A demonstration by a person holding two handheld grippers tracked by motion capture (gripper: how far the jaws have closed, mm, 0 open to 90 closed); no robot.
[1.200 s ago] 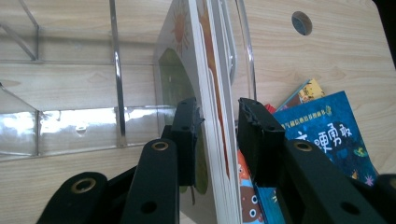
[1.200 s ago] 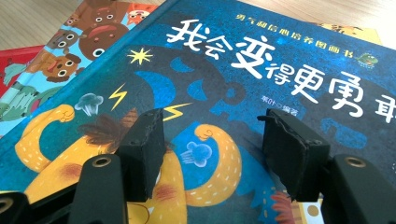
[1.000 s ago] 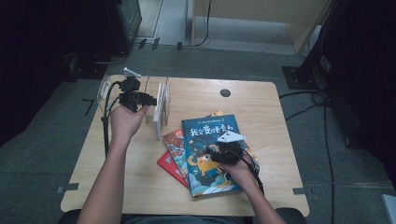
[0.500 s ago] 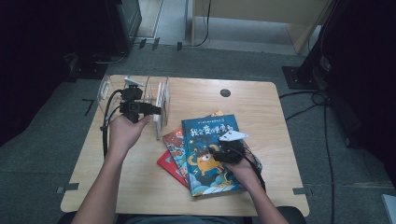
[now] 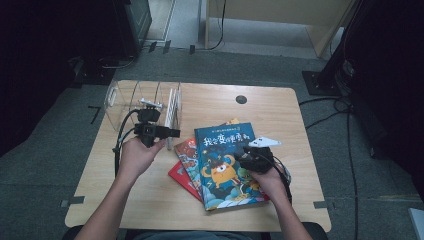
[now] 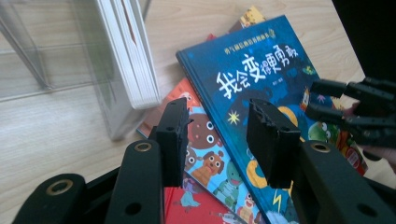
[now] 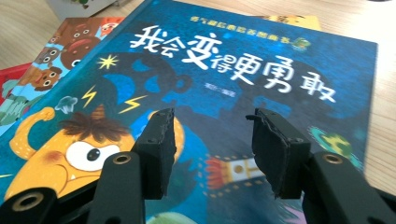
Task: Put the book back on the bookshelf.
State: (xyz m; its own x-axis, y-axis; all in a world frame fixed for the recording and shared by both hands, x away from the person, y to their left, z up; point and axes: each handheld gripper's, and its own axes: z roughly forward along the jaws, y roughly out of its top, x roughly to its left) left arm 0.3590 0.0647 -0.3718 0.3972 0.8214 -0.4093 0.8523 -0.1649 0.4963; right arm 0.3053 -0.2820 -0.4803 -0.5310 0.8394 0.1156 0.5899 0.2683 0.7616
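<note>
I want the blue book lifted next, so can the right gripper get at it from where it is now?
Probably yes. The right gripper hangs just over the blue book, jaws open and empty. That book tops the pile, nothing covers it, and the left gripper stays by the clear rack.

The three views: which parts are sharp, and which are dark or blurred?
High view: table lit, surroundings dark. Left gripper view: blue book sharp, clear rack soft and see-through. Right gripper view: the book's title sharp, near corner blurred.

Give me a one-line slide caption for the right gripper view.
Right gripper, jaws apart and empty, hovering over the blue hardcover picture book with a yellow one-eyed monster.
</note>
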